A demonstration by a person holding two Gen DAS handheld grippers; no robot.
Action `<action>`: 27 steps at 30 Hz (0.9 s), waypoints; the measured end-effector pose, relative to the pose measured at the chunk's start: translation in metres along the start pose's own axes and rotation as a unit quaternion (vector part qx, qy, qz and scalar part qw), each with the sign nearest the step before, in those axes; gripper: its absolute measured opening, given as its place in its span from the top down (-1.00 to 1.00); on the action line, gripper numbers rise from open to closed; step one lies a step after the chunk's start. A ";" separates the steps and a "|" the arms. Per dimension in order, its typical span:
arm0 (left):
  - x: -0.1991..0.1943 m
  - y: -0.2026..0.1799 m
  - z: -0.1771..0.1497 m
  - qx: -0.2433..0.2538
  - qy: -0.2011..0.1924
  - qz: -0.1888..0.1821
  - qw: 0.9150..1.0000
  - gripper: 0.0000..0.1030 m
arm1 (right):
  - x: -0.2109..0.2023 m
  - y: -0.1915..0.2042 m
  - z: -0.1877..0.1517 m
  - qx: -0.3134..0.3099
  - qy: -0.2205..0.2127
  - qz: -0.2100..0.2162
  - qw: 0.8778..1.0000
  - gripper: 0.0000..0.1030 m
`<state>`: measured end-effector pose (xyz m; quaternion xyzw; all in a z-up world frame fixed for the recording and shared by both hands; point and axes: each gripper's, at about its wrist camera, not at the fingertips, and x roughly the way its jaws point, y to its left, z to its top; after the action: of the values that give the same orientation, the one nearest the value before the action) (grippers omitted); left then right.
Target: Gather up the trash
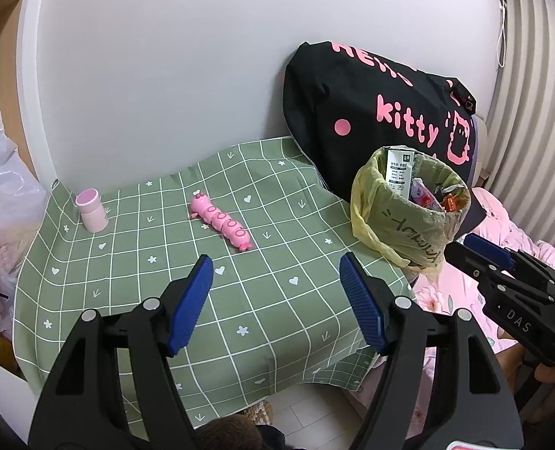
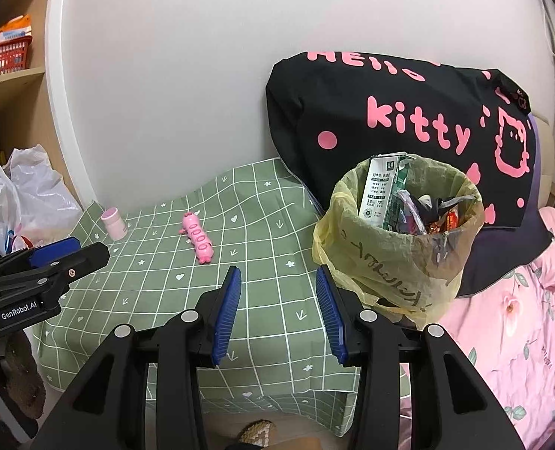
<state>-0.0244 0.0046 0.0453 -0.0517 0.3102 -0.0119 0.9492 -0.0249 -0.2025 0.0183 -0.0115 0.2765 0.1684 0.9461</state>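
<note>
A small bin lined with a yellow bag (image 1: 408,210) (image 2: 397,240) stands at the right edge of the green checked cloth (image 1: 165,281) (image 2: 165,262). It holds a milk carton (image 1: 399,176) (image 2: 380,191) and several wrappers. My left gripper (image 1: 276,266) hovers open above the cloth's near middle, nothing between its blue pads. My right gripper (image 2: 277,277) is open and empty too, just left of the bin's base. Each gripper shows at the edge of the other's view.
A pink caterpillar toy (image 1: 221,221) (image 2: 198,238) and a pink-capped bottle (image 1: 92,212) (image 2: 114,223) stand on the cloth. A black Hello Kitty bag (image 1: 382,112) (image 2: 408,127) leans on the wall behind the bin. White plastic bags (image 2: 26,195) lie left, pink bedding (image 2: 521,318) right.
</note>
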 end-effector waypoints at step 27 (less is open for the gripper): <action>0.001 -0.005 -0.006 0.001 0.004 -0.007 1.000 -0.29 | -0.003 -0.005 0.000 0.009 -0.001 -0.013 1.000 0.24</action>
<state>-0.0270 -0.0015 0.0402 -0.0530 0.3140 -0.0195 0.9477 -0.0258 -0.2083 0.0195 -0.0059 0.2765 0.1539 0.9486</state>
